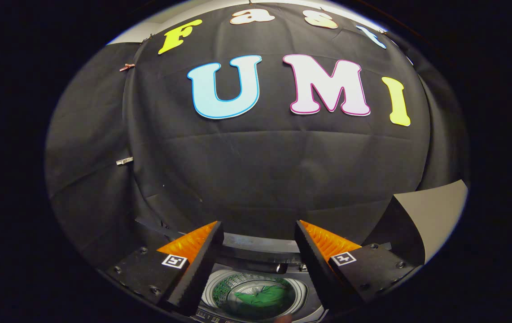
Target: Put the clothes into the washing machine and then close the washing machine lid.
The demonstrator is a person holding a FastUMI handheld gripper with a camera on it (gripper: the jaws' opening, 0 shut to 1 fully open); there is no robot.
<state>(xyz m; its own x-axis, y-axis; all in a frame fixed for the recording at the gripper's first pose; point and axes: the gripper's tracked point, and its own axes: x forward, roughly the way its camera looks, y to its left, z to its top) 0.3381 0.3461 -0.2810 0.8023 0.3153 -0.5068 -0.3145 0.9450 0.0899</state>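
Below and between my fingers I look down into a top-loading washing machine (pixel 303 298) with its lid up. A green garment (pixel 262 296) lies crumpled inside the perforated metal drum (pixel 224 291). My gripper (pixel 259 233) hangs above the machine, open, with a wide gap and nothing between the fingers. The raised lid shows as a dark band (pixel 256 249) at the machine's far side, just beyond the fingertips.
The black cloth wall (pixel 256 170) of the booth stands close behind the machine. A pale wall panel (pixel 435 211) shows to the right of the cloth.
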